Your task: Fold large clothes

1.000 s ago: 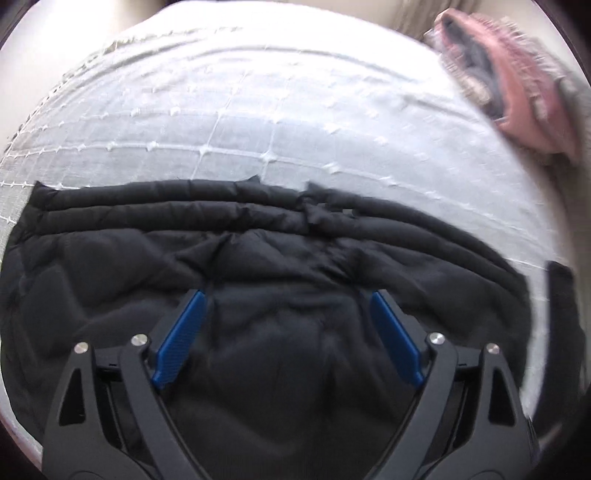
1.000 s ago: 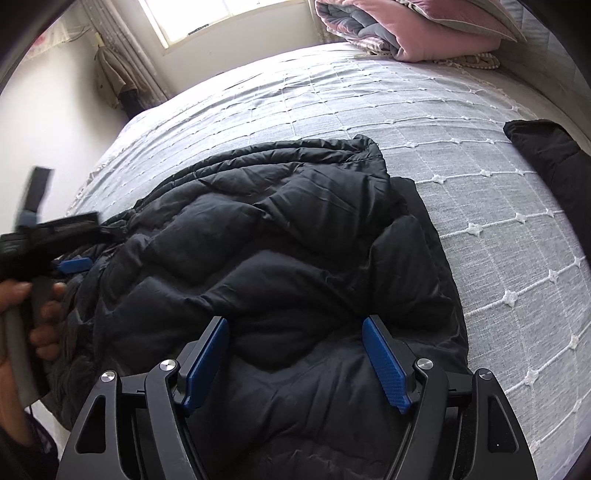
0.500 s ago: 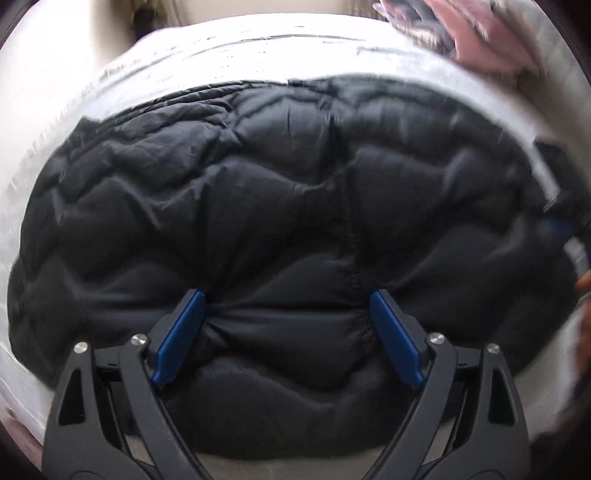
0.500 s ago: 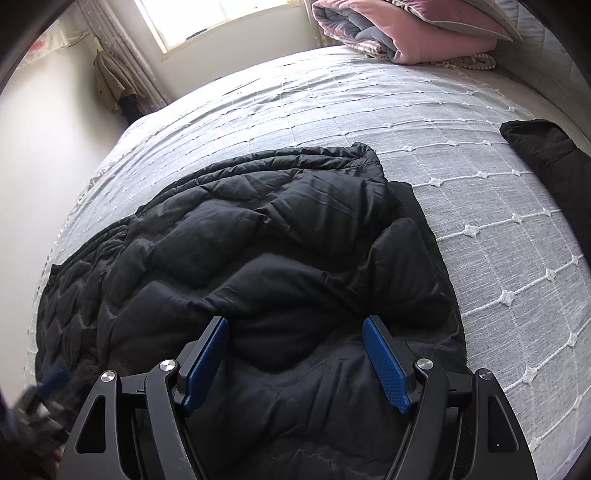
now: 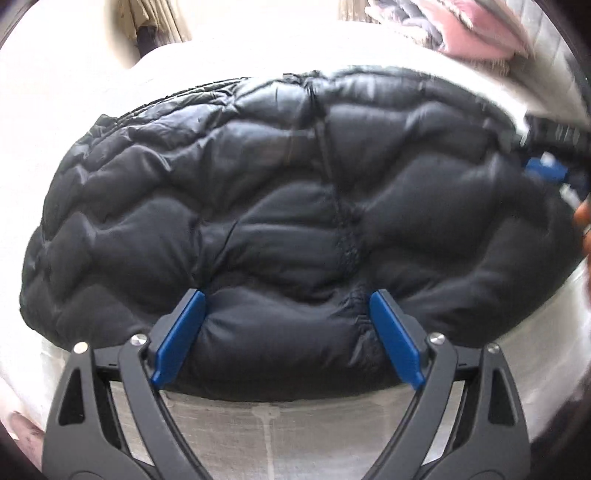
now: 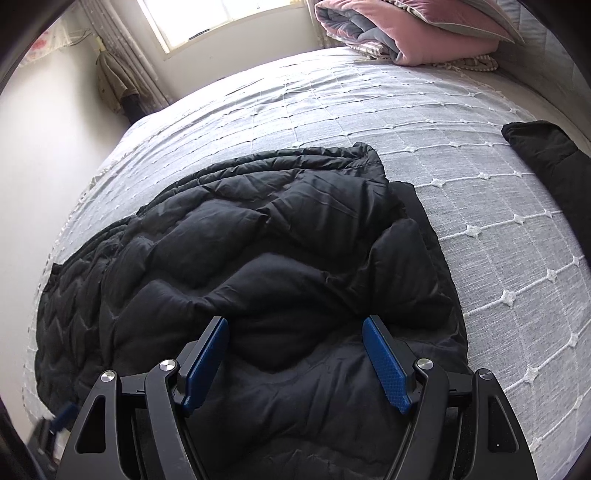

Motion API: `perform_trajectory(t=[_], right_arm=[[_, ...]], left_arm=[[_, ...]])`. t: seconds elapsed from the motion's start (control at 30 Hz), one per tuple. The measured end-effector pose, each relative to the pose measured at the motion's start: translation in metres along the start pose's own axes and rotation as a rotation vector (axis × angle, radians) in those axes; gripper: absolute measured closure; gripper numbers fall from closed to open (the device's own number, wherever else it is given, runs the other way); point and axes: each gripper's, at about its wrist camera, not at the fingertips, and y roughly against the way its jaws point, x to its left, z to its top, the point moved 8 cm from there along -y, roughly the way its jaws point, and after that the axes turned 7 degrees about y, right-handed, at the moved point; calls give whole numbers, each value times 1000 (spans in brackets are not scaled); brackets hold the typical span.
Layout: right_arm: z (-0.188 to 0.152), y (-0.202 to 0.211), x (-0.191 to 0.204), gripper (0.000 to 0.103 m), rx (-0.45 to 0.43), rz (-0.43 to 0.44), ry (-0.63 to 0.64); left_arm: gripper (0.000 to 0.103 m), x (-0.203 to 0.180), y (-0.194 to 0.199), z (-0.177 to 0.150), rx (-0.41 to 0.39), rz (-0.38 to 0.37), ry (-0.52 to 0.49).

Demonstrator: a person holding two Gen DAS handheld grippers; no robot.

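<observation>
A large black quilted puffer jacket (image 5: 280, 206) lies spread on the bed; it also shows in the right wrist view (image 6: 258, 258), rumpled, with its far edge bunched. My left gripper (image 5: 286, 314) is open, its blue pads astride the jacket's near edge. My right gripper (image 6: 295, 339) is open and empty just above the jacket's near part. The right gripper also shows blurred at the right edge of the left wrist view (image 5: 546, 170). The left gripper shows at the lower left corner of the right wrist view (image 6: 61, 417).
The grey-white checked bedspread (image 6: 480, 192) covers the bed. Folded pink and grey quilts (image 6: 406, 33) lie at the head of the bed. Another black garment (image 6: 546, 155) lies at the right. A wall and a window (image 6: 221, 18) stand beyond the bed.
My left gripper has swung round and down to the jacket's near edge, so the bedspread now shows under it. My right gripper has barely moved.
</observation>
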Motion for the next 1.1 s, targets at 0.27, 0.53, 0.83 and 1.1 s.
perform_trajectory(t=[0.27, 0.53, 0.83, 1.1], right_arm=[[-2, -5, -1, 27, 11, -6, 25], [7, 14, -13, 27, -55, 14, -41], [5, 25, 15, 27, -91, 3, 61], [-7, 37, 75, 27, -131, 13, 250]], left_arm=[[11, 8, 0, 6, 4, -17, 51], [11, 111, 25, 27, -68, -79, 313], [11, 268, 7, -6, -23, -6, 660], [11, 276, -11, -29, 48, -246, 784]])
